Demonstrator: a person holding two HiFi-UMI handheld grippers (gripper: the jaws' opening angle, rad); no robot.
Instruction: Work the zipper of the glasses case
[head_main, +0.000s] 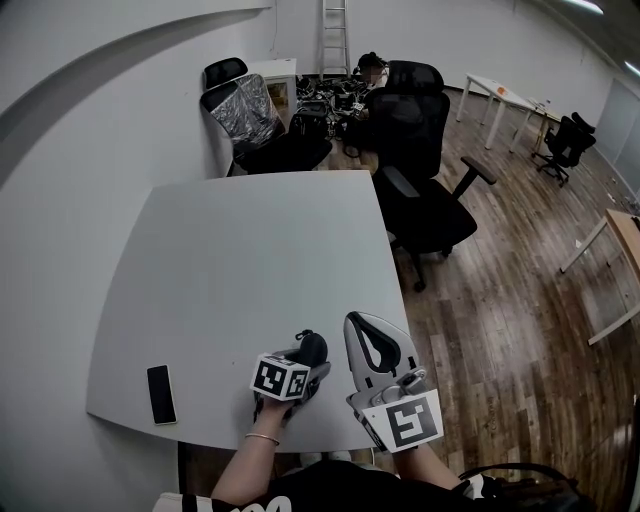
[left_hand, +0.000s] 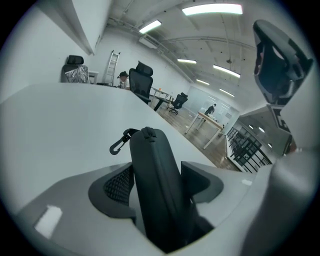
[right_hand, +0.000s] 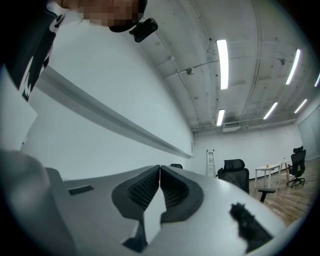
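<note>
Around: white surface (head_main: 240, 260), dark phone (head_main: 161, 394) lying flat near front-left corner, well apart from tools. Black office chair (head_main: 420, 170) standing beyond far edge; person sitting farther back, ladder against wall. Nothing blocking the case.

Glasses case (left_hand: 161, 210): black, hard-shelled, standing on edge near surface's front edge, small clip (left_hand: 118, 145) hanging at far end. Left tool (left_hand: 157, 169) pinching it on both sides. Right tool (right_hand: 160, 172) hovering just beside it, jaws pressed together, holding nothing.
</note>
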